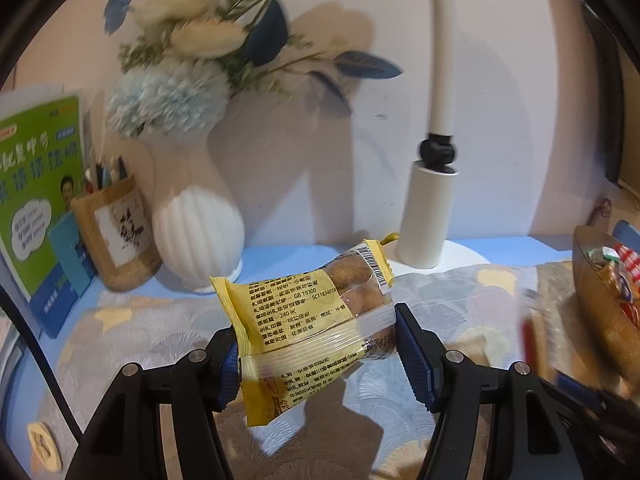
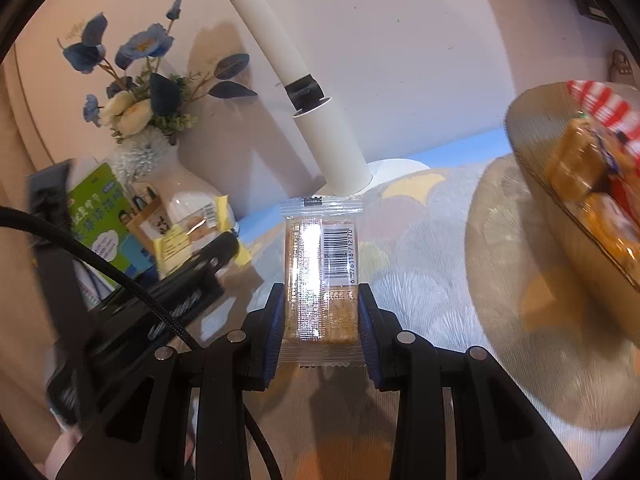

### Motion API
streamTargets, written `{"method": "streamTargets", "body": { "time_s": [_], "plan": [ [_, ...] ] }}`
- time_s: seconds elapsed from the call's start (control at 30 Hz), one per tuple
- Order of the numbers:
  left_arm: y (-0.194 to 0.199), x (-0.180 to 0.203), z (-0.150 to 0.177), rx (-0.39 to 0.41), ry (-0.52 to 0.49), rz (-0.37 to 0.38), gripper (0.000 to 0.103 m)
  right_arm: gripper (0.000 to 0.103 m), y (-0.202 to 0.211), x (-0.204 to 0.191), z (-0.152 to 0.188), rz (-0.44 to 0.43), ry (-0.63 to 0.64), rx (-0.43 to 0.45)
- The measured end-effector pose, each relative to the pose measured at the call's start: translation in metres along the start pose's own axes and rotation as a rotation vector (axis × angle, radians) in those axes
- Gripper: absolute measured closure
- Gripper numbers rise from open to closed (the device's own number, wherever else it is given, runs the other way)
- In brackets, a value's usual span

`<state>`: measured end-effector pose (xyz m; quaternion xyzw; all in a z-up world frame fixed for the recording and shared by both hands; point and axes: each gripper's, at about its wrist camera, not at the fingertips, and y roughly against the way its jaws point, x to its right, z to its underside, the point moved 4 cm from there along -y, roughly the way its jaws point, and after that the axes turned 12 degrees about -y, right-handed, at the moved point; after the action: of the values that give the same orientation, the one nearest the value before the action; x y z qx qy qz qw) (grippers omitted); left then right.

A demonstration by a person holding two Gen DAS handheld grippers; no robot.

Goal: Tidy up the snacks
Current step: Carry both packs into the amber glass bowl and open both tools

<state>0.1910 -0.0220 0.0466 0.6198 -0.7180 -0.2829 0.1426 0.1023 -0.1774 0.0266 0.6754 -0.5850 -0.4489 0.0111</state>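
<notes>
On yellow snack packet (image 1: 304,320), "GB 19300", barcode

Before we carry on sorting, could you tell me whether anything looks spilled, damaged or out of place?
Nothing stands out. The left gripper holds a yellow snack packet, the right gripper a clear-wrapped bar; both wrappers look intact. The vase stands upright.

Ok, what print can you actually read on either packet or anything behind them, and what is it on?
"GB 19300": yellow snack packet in the left gripper.
"240": same packet; the Chinese lines around it are too blurred.
"6 976118 712170", partly uncertain: barcode on the clear-wrapped bar in the right gripper.
Green book: large Chinese title, too blurred.
</notes>
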Motion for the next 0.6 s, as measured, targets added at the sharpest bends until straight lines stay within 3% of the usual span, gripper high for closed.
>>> {"method": "streamTargets", "body": {
  "time_s": [0.23,0.37,0.5,0.6],
  "plan": [
    [-0.01,-0.014,0.013,-0.073,0.086,-0.008,0.038,0.07,0.049,0.001,0.029,-0.078,-0.016,0.023],
    [0.007,-0.011,0.009,-0.021,0.068,-0.034,0.038,0.07,0.075,0.014,0.034,-0.174,-0.117,0.013],
    [0.029,0.01,-0.025,0.009,0.006,0.045,0.038,0.07,0.1,0.012,0.007,-0.197,-0.115,0.061],
    [0.049,0.037,-0.069,0.041,-0.042,0.123,0.038,0.07,0.13,0.005,-0.035,-0.177,-0.073,0.147]
  ]
}}
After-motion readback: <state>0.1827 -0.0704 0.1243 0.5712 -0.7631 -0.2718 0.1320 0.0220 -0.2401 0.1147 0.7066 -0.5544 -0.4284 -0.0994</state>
